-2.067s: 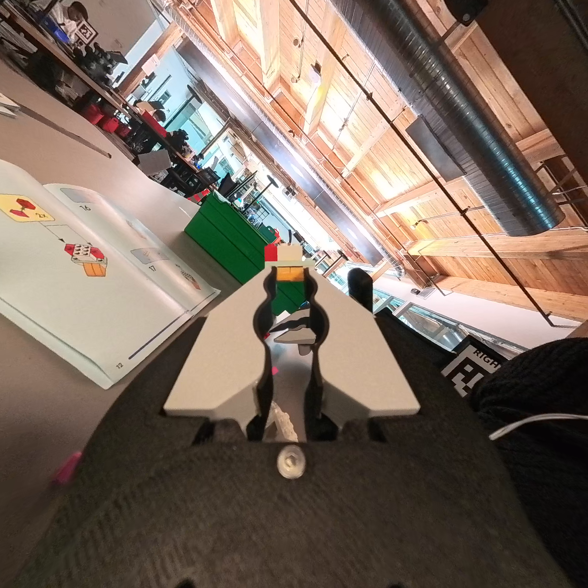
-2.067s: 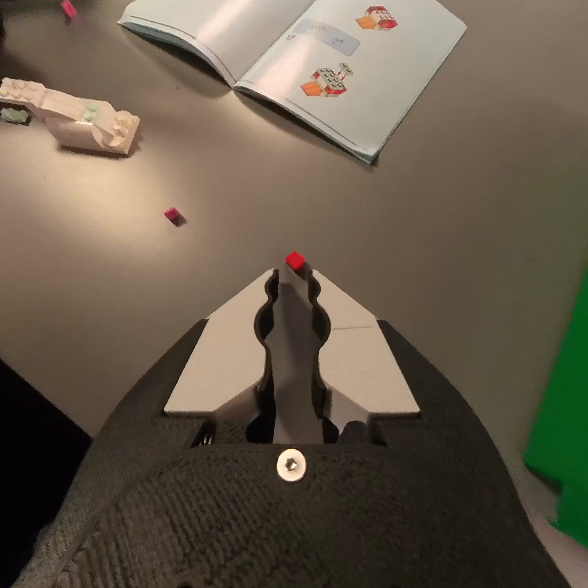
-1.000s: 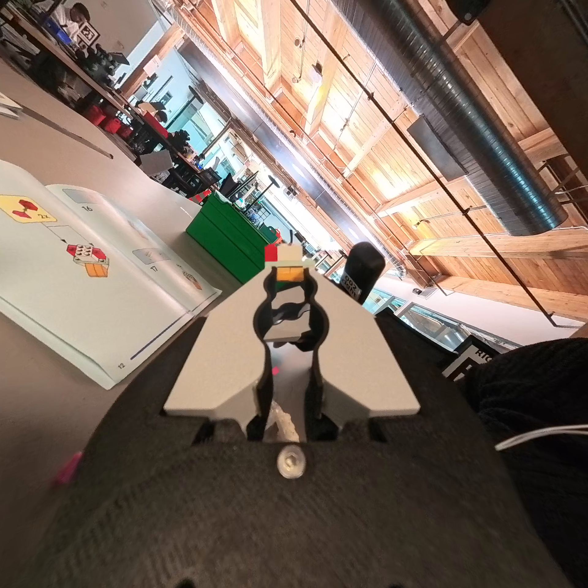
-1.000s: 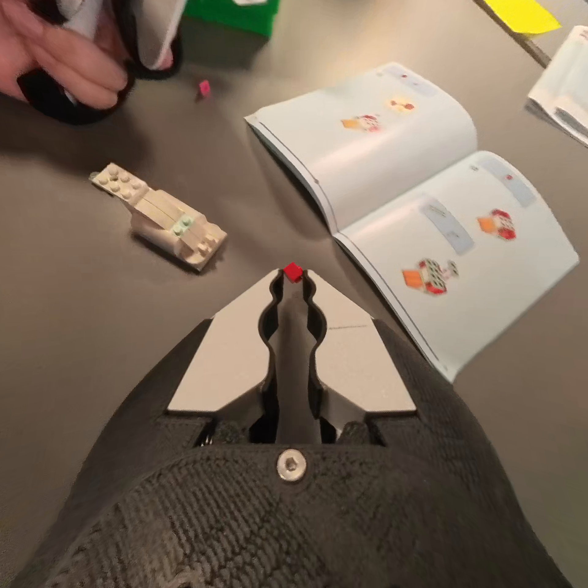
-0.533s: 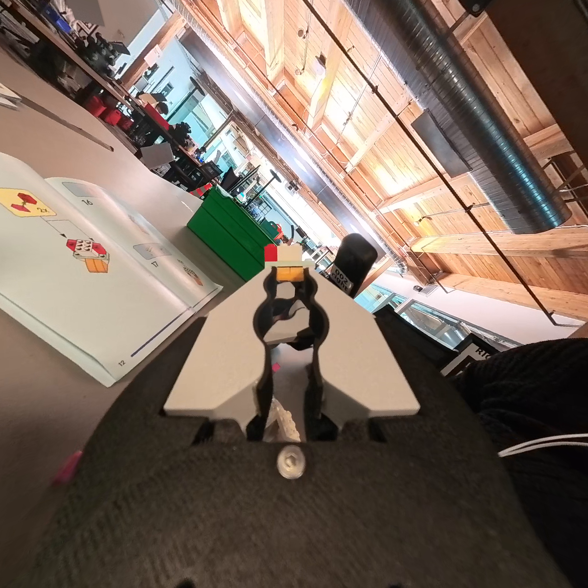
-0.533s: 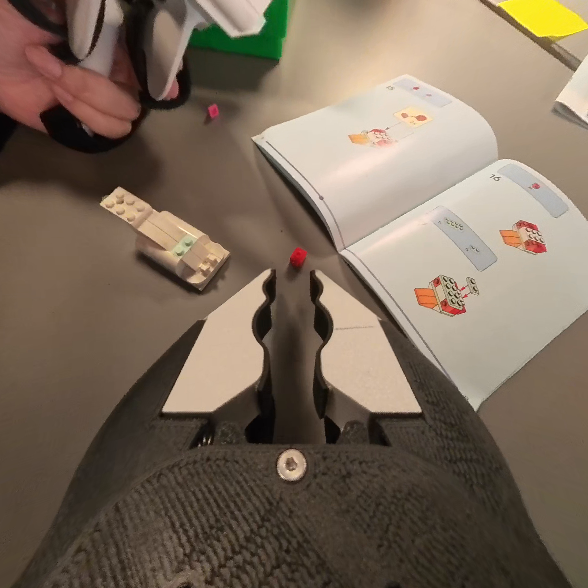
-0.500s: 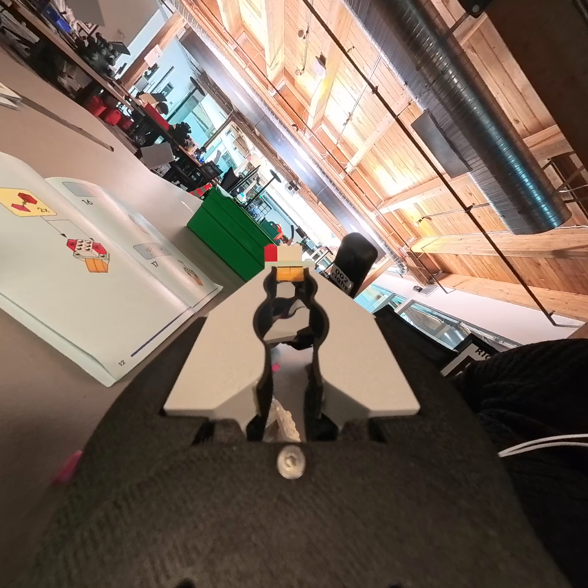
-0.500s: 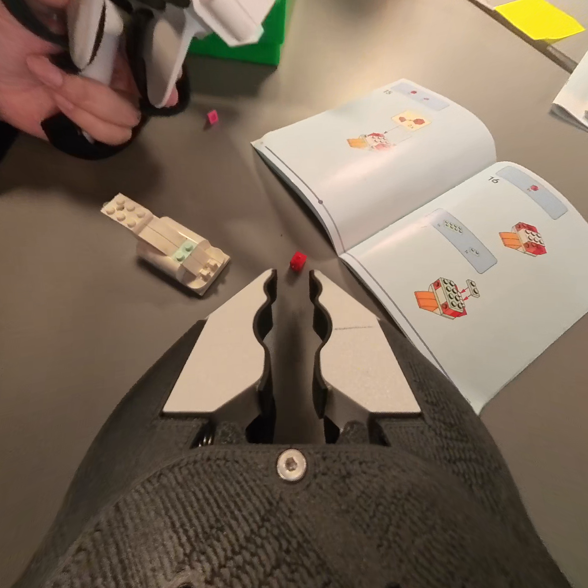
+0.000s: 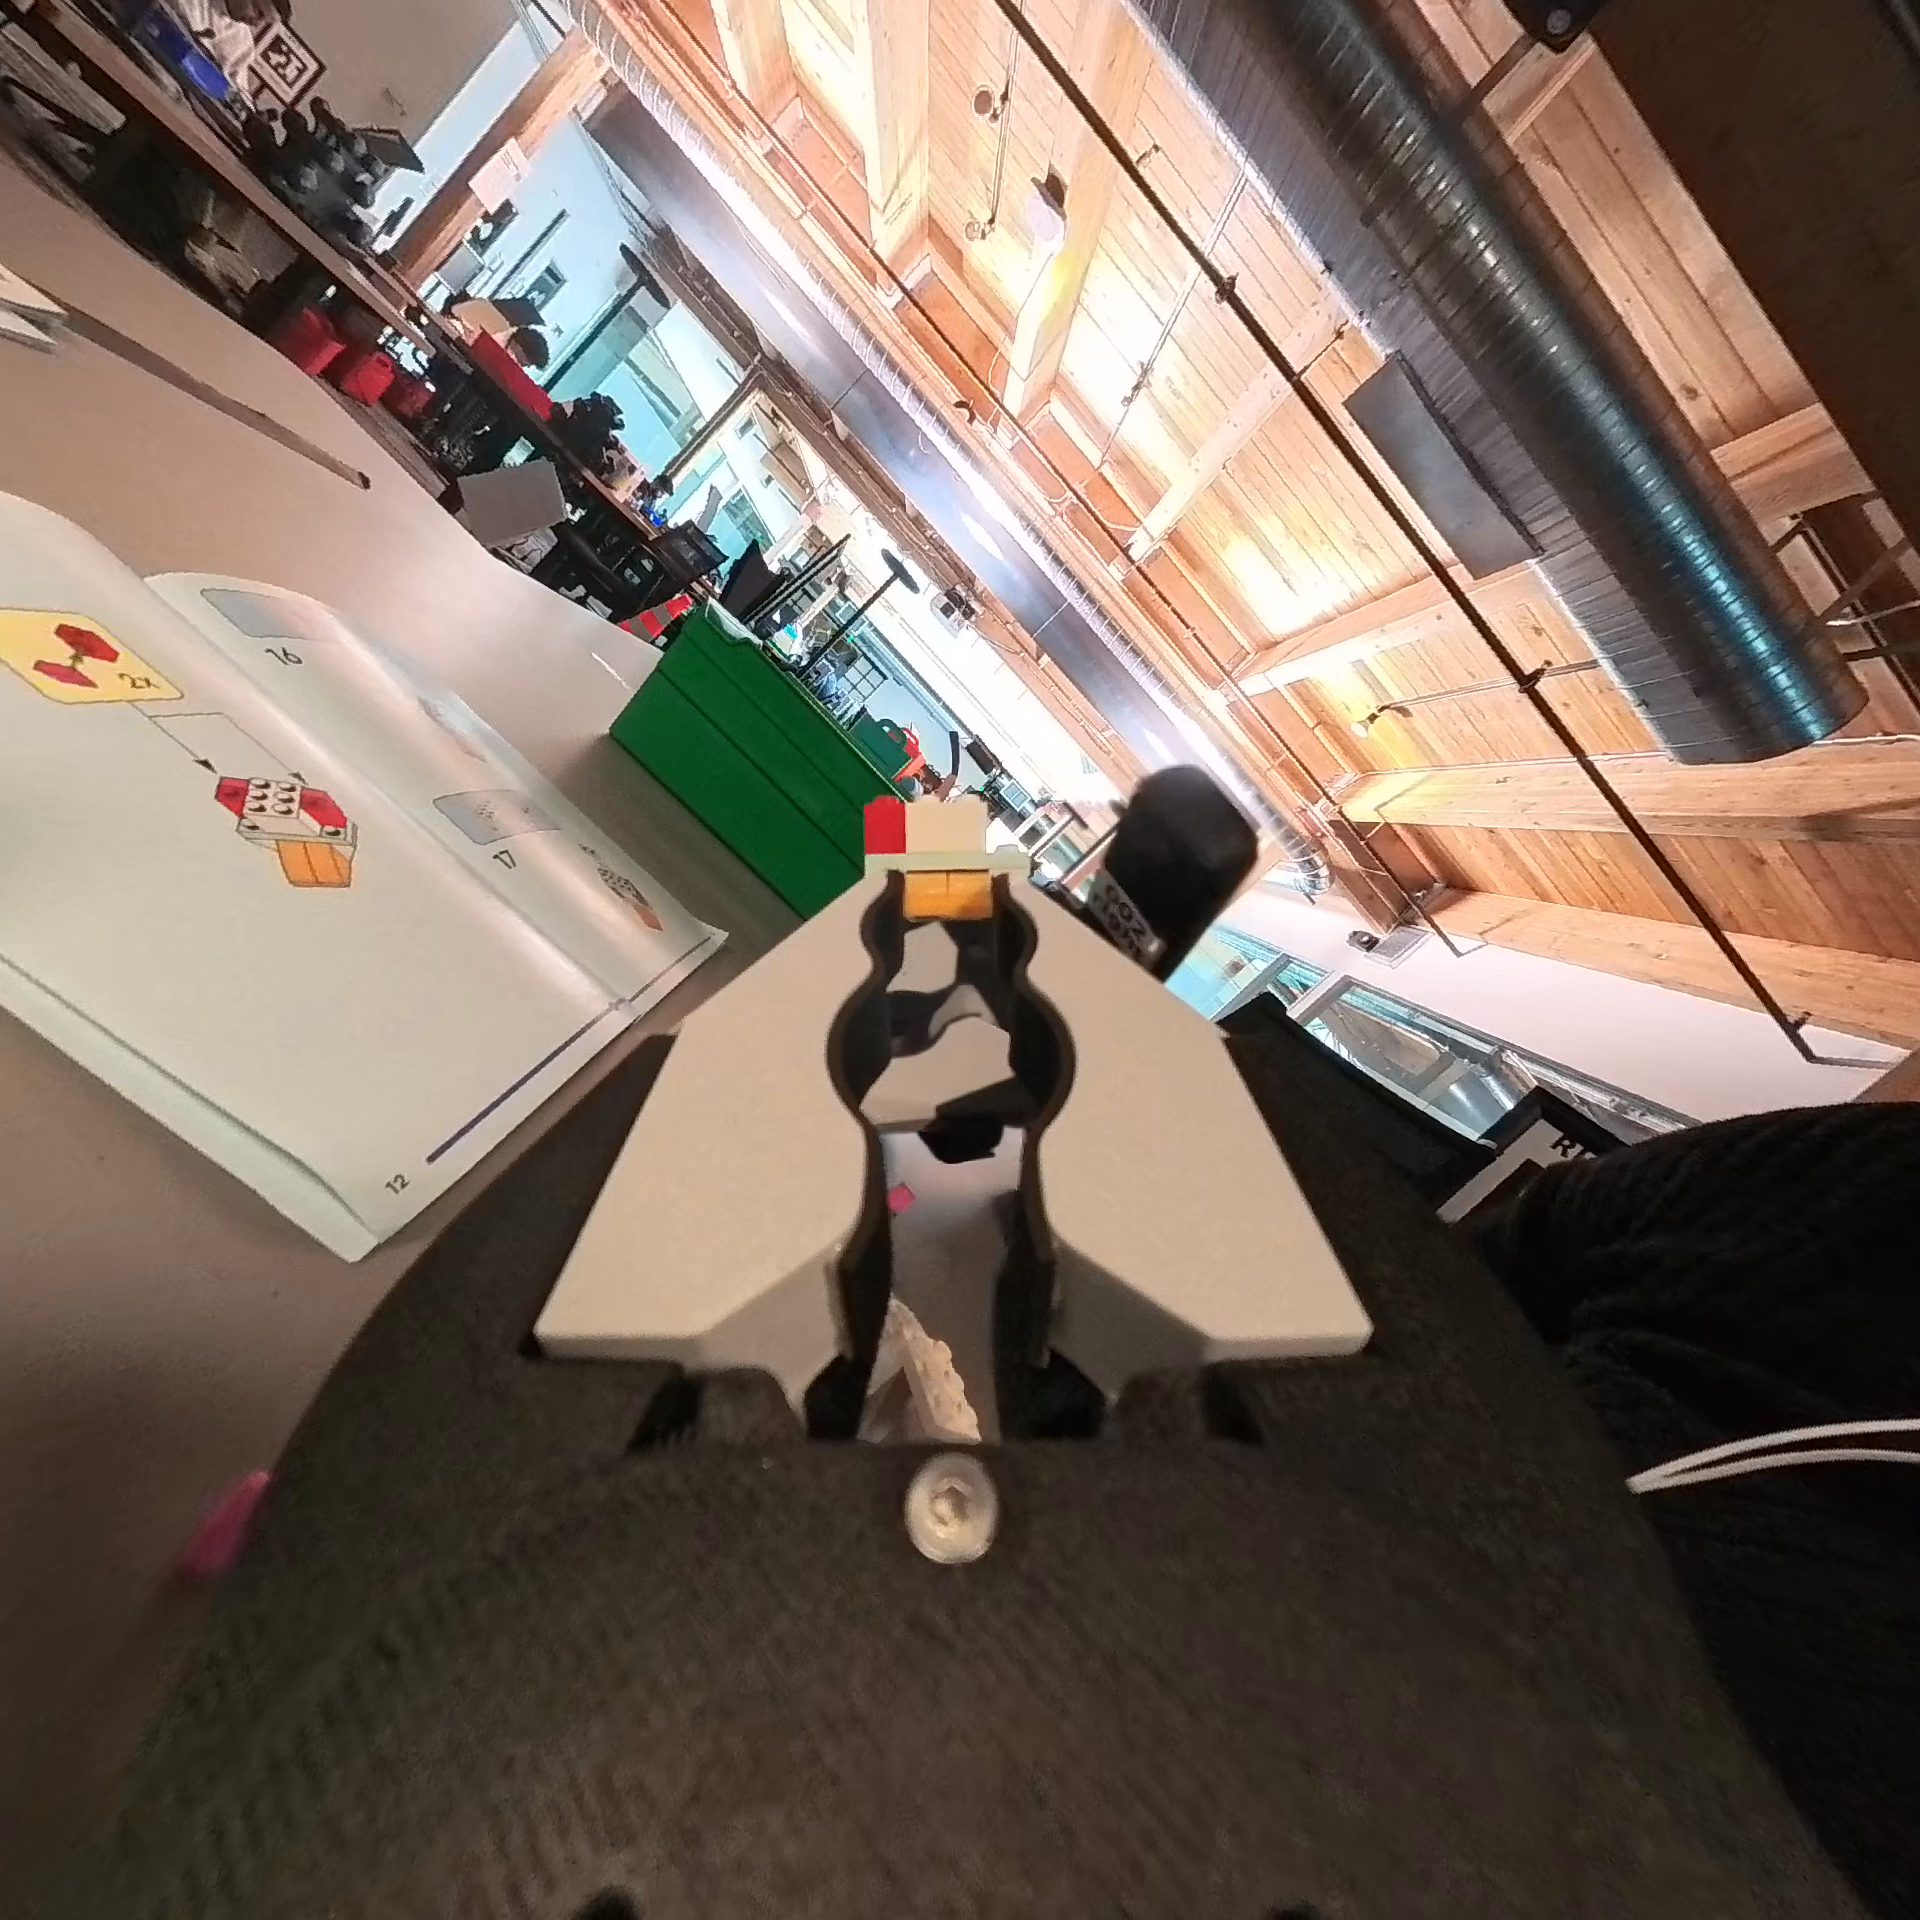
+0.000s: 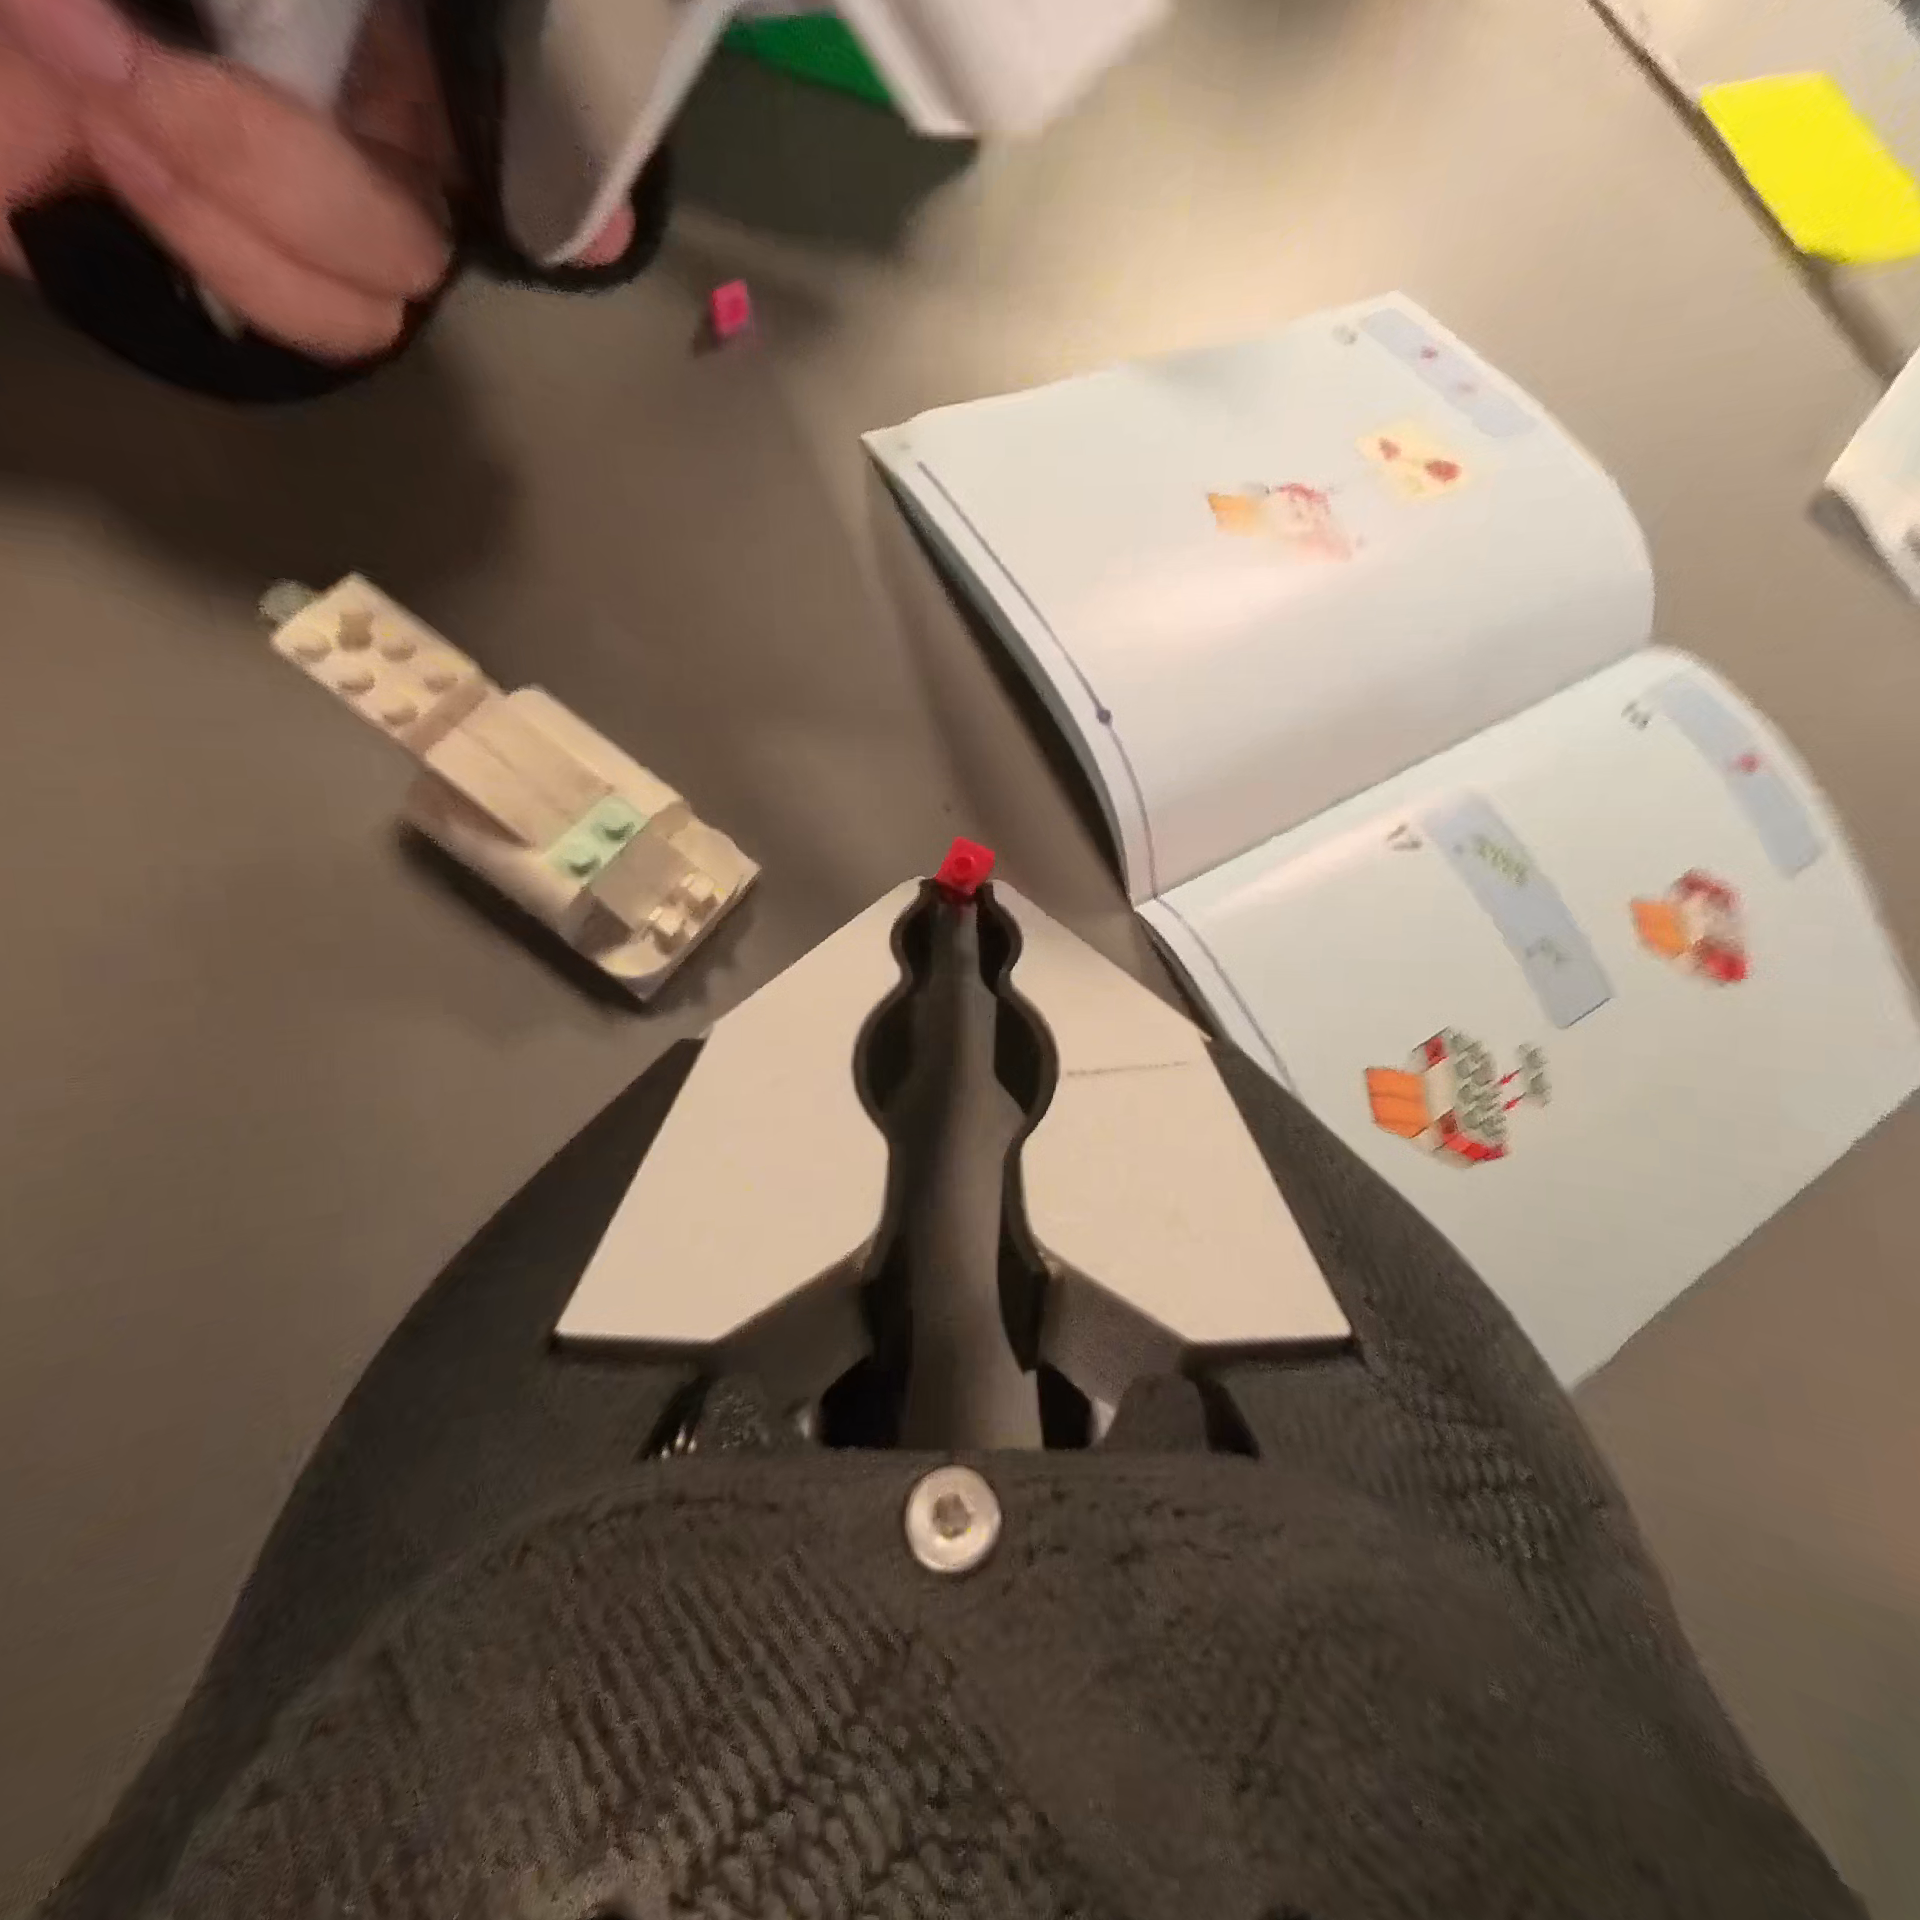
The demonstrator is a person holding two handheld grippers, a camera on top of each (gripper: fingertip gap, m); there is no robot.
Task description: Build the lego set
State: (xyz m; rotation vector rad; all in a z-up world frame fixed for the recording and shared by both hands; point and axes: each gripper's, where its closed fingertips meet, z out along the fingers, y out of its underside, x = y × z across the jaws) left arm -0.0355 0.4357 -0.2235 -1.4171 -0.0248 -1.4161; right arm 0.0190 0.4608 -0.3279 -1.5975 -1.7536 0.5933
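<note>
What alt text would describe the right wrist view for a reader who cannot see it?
The right gripper pinches a tiny red Lego brick at its fingertips above a grey table. A cream-white, partly built Lego model lies left; an open pale-blue instruction booklet lies right.

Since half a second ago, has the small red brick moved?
Yes. The red brick, then lying apart near the booklet, now sits between the right gripper tips.

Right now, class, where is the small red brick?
In the right wrist view, the small red brick sits pinched at the tip of the right claw, above the grey table, between the cream model and the open booklet.
</note>
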